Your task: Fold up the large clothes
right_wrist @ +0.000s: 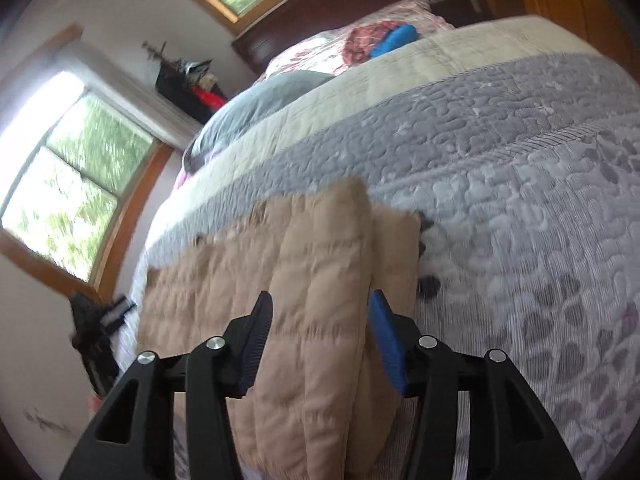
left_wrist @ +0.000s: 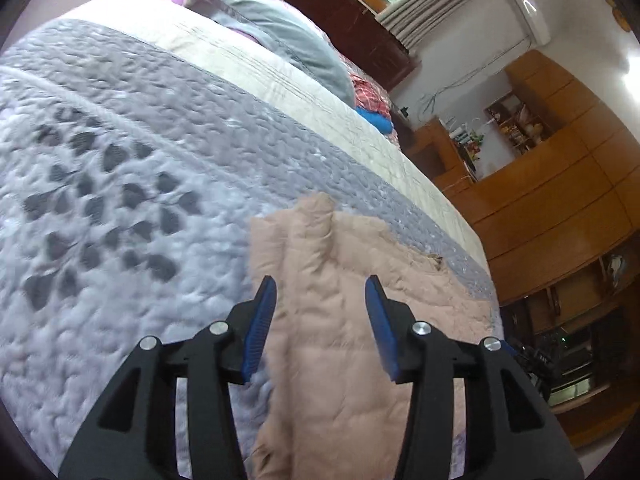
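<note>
A quilted beige padded garment (left_wrist: 320,240) lies folded on the grey patterned bed quilt (left_wrist: 140,200), near the bed's edge. My left gripper (left_wrist: 320,292) hovers just over it, open, with its blue pads apart and the cloth lying under the gap. In the right wrist view the same garment (right_wrist: 312,248) shows a thick folded edge running up between my right gripper's (right_wrist: 320,308) fingers. The jaws stand apart and the pads do not pinch the fold. The garment's near end is hidden below both grippers.
A grey pillow (left_wrist: 280,32) and a blue bundle (left_wrist: 376,120) lie at the head of the bed by the dark headboard (left_wrist: 340,12). Wooden cabinets (left_wrist: 560,180) stand past one bed edge. A window (right_wrist: 80,184) and dark equipment (right_wrist: 92,328) are on the other side.
</note>
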